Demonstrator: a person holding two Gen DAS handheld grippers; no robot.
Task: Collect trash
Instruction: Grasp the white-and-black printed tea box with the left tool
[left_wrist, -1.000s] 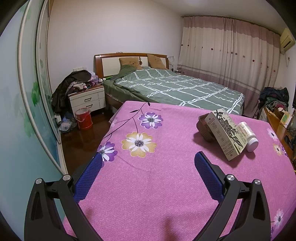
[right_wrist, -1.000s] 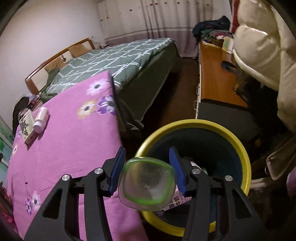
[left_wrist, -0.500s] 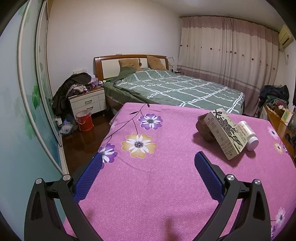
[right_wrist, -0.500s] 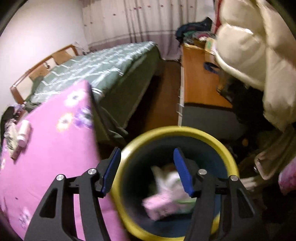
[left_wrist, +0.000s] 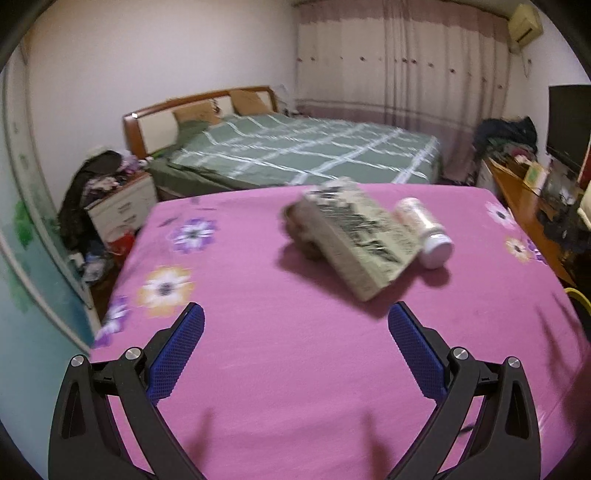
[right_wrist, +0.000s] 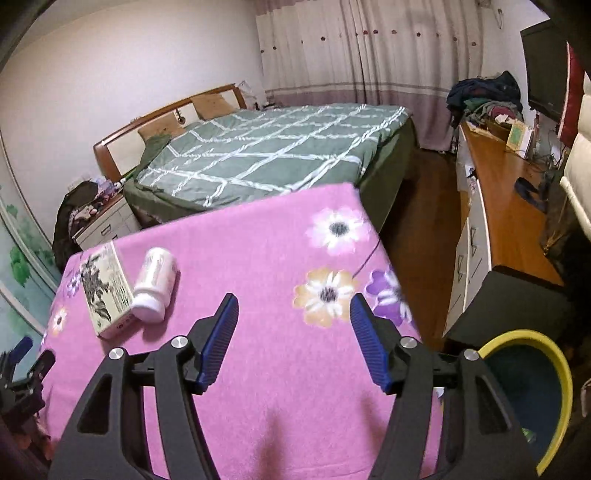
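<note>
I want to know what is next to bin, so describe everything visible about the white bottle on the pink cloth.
The white bottle is a small, plastic-looking container with a pale printed label around its body and a plain white cap. It lies on its side on the pink flowered cloth, cap end toward the cameras. Its side rests against the printed carton, which lies flat beside it. Neither gripper touches it. Its contents cannot be seen.

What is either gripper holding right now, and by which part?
Nothing. The left gripper is open and empty over the pink cover; the right gripper has its jaws opening with nothing between them.
</note>
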